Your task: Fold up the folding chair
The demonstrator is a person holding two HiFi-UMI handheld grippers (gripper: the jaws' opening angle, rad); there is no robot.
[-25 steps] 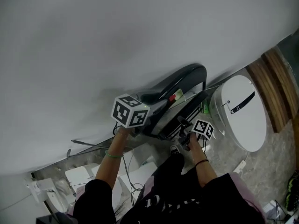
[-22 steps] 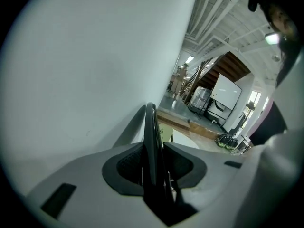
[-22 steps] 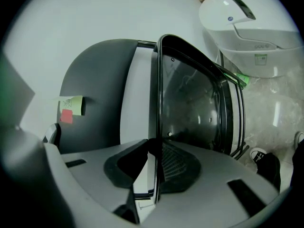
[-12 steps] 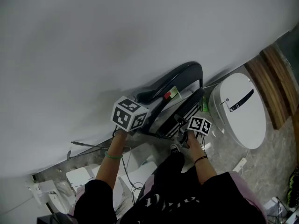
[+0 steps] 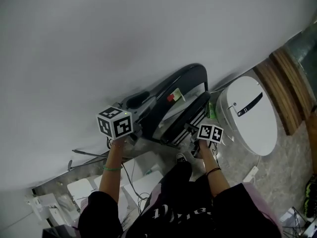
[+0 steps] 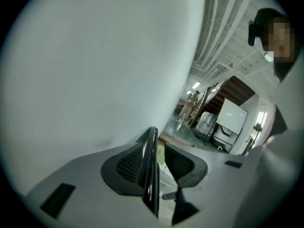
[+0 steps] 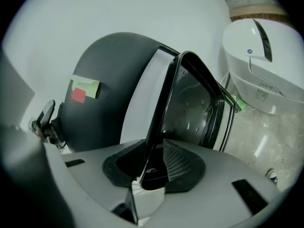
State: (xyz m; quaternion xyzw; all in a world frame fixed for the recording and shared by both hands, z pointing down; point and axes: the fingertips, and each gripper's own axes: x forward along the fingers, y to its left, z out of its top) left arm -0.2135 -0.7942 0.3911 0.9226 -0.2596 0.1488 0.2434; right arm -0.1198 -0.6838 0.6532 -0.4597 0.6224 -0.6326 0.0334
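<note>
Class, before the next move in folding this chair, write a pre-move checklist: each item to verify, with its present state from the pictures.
1. The left gripper clamped on the chair: not ok. Its jaws have just been opening; a thin black edge lies against one pad, with a gap beside the other.
2. The right gripper holding the seat frame: ok. Its jaws have just been opening, but the frame fills the gap between the pads.
3. Chair folded flat: not ok. The backrest and seat frame stand apart.
4. Chair clear of the white appliance: cannot tell; very close.
</note>
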